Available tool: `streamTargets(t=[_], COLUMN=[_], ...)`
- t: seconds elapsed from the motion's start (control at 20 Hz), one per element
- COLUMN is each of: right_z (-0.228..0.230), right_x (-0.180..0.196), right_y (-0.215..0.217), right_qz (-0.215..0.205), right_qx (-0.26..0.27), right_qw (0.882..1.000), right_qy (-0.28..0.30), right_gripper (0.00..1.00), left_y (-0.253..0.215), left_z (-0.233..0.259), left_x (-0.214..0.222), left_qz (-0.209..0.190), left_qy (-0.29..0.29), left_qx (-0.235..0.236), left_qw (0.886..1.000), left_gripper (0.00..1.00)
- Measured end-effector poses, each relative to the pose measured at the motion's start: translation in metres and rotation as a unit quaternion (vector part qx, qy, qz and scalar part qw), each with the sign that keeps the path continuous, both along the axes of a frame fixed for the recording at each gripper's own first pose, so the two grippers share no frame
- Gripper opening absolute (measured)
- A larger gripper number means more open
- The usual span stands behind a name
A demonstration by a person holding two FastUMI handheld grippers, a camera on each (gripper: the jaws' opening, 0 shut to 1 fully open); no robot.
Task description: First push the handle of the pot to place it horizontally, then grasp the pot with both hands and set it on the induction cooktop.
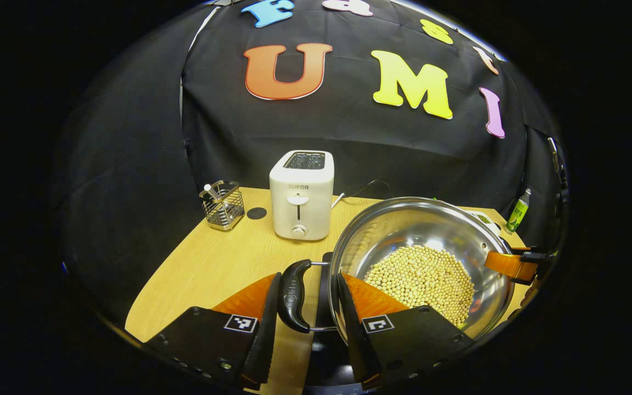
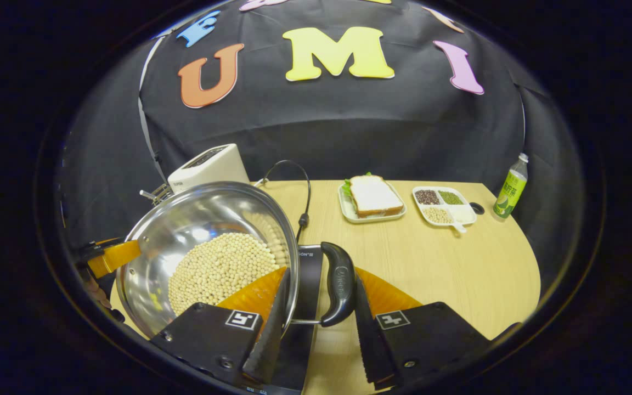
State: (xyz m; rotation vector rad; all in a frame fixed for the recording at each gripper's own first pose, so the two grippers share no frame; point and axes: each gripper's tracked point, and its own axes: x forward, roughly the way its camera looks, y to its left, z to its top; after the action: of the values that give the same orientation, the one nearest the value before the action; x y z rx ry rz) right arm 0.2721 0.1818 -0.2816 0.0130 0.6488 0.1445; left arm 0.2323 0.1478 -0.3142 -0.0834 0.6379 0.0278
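Straddling the pot's two side handles, both grippers sit at opposite ends of the stainless pot [image 1: 420,258], one per handle so the load of pale beans [image 1: 423,280] stays level when carried. In the left gripper view the left gripper [image 1: 306,307] has its fingers spread either side of the black left handle [image 1: 293,296]; a gap shows on each side, so the jaws are parted and not yet pressing. In the right gripper view the right gripper [image 2: 316,318] stands likewise about the right handle [image 2: 339,284], with its 9 o'clock finger against the pot rim and the other just beside the handle; I judge it open too, contact uncertain. Both handles appear turned out level, so the pushing step looks done. Beneath the pot, at 6 o'clock in each view, a dark glossy slab is probably the induction cooktop [image 2: 308,274]; whether the pot rests on it or hangs above, I cannot tell. Farther out on the wooden table [image 2: 458,263]: white toaster [image 1: 300,195] at 11 o'clock with a wire utensil holder [image 1: 223,204] beside it, left gripper view; sandwich plate [image 2: 372,200], divided dish [image 2: 443,206] and green bottle [image 2: 511,189] toward 1 o'clock, right gripper view.
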Motion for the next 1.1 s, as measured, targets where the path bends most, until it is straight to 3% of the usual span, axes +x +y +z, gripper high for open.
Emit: streamTargets(t=[0.35,0.65,0.75,0.85,0.95,1.0,1.1], right_z=[-0.015,-0.019,-0.017,-0.013,-0.013,-0.012,-0.008], right_x=[-0.001,0.000,-0.001,0.001,-0.002,-0.004,-0.009], right_y=[-0.003,-0.008,-0.010,-0.011,-0.013,-0.013,-0.013], right_qz=[0.002,-0.006,-0.009,-0.009,-0.013,-0.017,-0.023], right_qx=[0.006,0.024,0.026,0.009,-0.007,-0.007,0.008], right_qw=[1.000,1.000,1.000,0.999,0.999,0.999,0.998], right_qy=[-0.001,-0.003,-0.012,-0.035,-0.045,-0.046,-0.050], right_gripper=[0.63,0.65,0.66,0.74,0.74,0.69,0.69], left_y=[-0.001,-0.003,0.003,0.007,0.008,0.009,0.010], left_z=[-0.014,-0.021,-0.017,-0.011,-0.011,-0.009,-0.002], left_x=[-0.004,0.002,0.004,0.006,0.002,-0.002,-0.009], left_qz=[0.002,-0.001,0.009,0.016,0.014,0.017,0.023], left_qy=[0.013,-0.014,-0.031,-0.051,-0.054,-0.053,-0.059], left_qx=[-0.008,-0.010,-0.011,-0.003,0.008,0.007,0.007], left_qw=[1.000,1.000,0.999,0.999,0.998,0.998,0.998], left_gripper=[0.54,0.58,0.61,0.67,0.78,0.82,0.82])
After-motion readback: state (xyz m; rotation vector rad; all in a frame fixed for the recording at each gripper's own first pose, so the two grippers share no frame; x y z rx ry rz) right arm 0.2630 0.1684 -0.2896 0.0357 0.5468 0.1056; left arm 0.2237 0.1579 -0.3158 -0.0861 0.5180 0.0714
